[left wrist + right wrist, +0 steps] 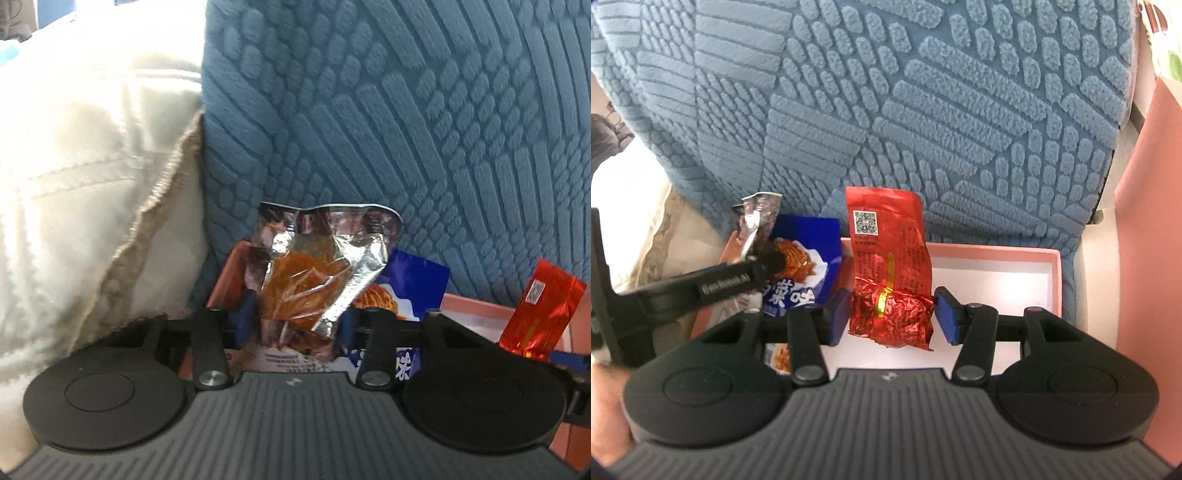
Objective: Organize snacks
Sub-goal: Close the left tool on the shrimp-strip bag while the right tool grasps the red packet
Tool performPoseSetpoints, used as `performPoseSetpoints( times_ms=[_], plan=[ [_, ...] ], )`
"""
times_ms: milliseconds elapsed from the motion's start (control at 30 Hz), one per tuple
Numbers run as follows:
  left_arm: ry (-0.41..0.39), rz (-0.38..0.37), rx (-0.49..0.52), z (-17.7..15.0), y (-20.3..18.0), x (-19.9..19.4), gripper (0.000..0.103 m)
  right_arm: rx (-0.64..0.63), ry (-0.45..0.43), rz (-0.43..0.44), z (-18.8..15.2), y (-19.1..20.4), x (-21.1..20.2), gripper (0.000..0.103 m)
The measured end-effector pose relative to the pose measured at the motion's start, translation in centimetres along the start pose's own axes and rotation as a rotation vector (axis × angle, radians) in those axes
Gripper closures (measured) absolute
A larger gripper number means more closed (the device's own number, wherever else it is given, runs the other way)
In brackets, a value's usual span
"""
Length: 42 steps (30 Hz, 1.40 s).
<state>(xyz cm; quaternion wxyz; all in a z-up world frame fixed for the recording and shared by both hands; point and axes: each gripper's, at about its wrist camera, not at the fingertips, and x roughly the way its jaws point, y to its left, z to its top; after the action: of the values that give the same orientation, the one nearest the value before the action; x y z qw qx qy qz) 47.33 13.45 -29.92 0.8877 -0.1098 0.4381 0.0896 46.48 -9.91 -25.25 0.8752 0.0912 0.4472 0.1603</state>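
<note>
My left gripper (297,317) is shut on a silver-and-orange snack packet (314,277) and holds it upright over the left end of a pink box (476,304). A blue snack packet (402,291) stands just behind it. My right gripper (891,315) has its blue pads on both sides of a red foil packet (890,273), which stands upright in the pink box (997,254). The red packet also shows in the left wrist view (539,314). The silver packet (757,221), the blue packet (801,266) and the left gripper's arm (701,288) show at the left of the right wrist view.
A blue textured cushion (406,110) rises directly behind the box and fills the background of both views. A cream cushion (81,166) lies to its left. A pink wall or lid (1152,221) stands at the right.
</note>
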Motion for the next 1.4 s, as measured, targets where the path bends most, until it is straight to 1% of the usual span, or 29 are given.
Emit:
performPoseSetpoints(
  times_ms=[67, 167, 233, 367, 400, 500, 567, 700, 733, 767, 967, 1033, 1233, 1400],
  plan=[
    [-0.008, -0.008, -0.015, 0.1, 0.4, -0.3, 0.063, -0.004, -0.003, 0.001, -0.4, -0.2, -0.4, 0.050],
    [-0.022, -0.012, -0.028, 0.0, 0.7, -1.1, 0.066, -0.001, -0.007, 0.004, -0.9, -0.4, -1.1, 0.050],
    [-0.041, -0.031, -0.061, 0.1, 1.6, -2.4, 0.068, 0.002, -0.010, 0.002, -1.4, -0.3, -1.4, 0.050],
    [-0.090, -0.056, -0.104, -1.1, 2.1, -5.7, 0.068, -0.007, -0.016, -0.002, -2.4, 0.0, -2.3, 0.050],
    [-0.094, -0.065, -0.111, -1.3, 2.3, -6.2, 0.068, -0.010, -0.017, -0.003, -2.7, 0.0, -2.5, 0.050],
    [-0.101, -0.083, -0.107, -2.7, 1.9, -9.5, 0.068, -0.020, -0.021, -0.009, -2.7, 0.5, -2.5, 0.050],
    [-0.102, -0.092, -0.104, -3.5, 2.1, -10.5, 0.068, -0.034, -0.031, -0.013, -2.9, 1.0, -2.8, 0.050],
    [-0.110, -0.123, -0.112, -4.5, 2.1, -12.0, 0.068, -0.076, -0.057, -0.022, -3.1, 2.2, -3.7, 0.050],
    [-0.111, -0.126, -0.111, -4.6, 2.0, -12.3, 0.068, -0.087, -0.063, -0.026, -3.1, 2.5, -3.8, 0.050],
    [-0.112, -0.126, -0.111, -5.0, 0.9, -12.4, 0.068, -0.099, -0.071, -0.031, -3.2, 2.7, -4.1, 0.050],
    [-0.100, -0.128, -0.095, -5.7, 0.3, -13.2, 0.068, -0.139, -0.107, -0.053, -4.2, 3.1, -5.9, 0.050],
    [-0.104, -0.142, -0.095, -6.1, -0.1, -13.3, 0.068, -0.150, -0.119, -0.060, -4.7, 2.9, -6.9, 0.050],
    [-0.111, -0.170, -0.080, -7.6, -0.9, -15.2, 0.068, -0.160, -0.146, -0.069, -6.6, 2.4, -9.1, 0.050],
    [-0.126, -0.190, -0.077, -9.1, -1.6, -17.0, 0.068, -0.180, -0.169, -0.096, -8.4, 2.4, -10.7, 0.050]
  ],
)
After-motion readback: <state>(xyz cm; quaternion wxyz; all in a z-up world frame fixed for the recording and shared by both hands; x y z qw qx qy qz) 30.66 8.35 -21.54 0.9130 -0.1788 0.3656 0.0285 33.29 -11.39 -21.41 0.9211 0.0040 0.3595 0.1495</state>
